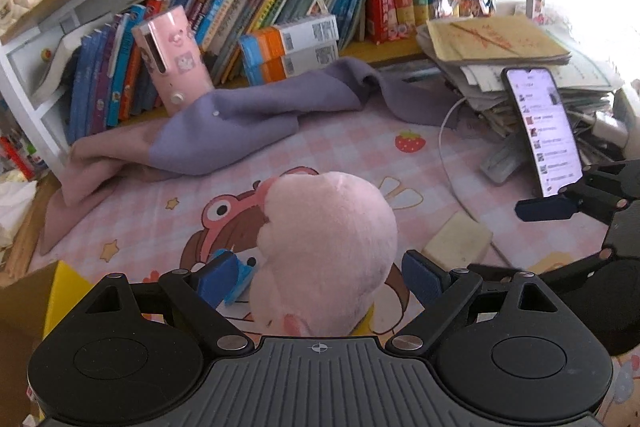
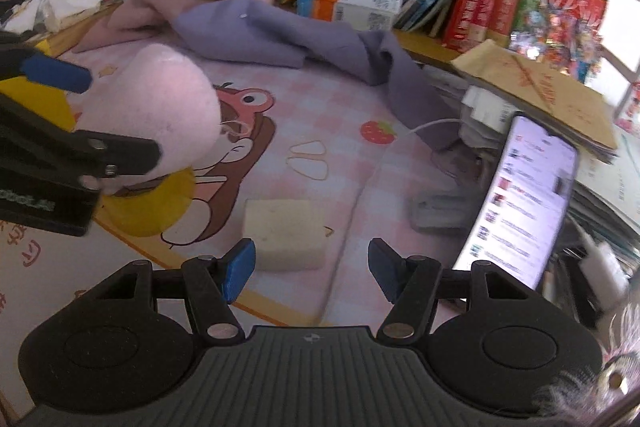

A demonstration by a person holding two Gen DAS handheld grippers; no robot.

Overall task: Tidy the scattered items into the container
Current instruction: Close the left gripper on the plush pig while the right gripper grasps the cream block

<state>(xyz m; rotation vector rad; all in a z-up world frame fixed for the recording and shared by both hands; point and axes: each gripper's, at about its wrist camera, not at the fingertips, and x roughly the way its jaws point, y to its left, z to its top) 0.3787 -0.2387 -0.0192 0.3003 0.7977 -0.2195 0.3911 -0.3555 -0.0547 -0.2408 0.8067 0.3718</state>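
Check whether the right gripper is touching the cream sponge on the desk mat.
Apart. The right wrist view shows the right gripper open with the cream sponge lying just ahead of its blue pads; pink mat shows between pad and sponge on both sides.

Pink cartoon mat (image 2: 340, 163), sponge (image 2: 286, 233), cloth (image 2: 280, 35).

pink plush toy (image 1: 328, 247), round and soft, at lower centre of the left wrist frame. cream sponge block (image 2: 286, 239), lying flat at lower centre of the right wrist frame.
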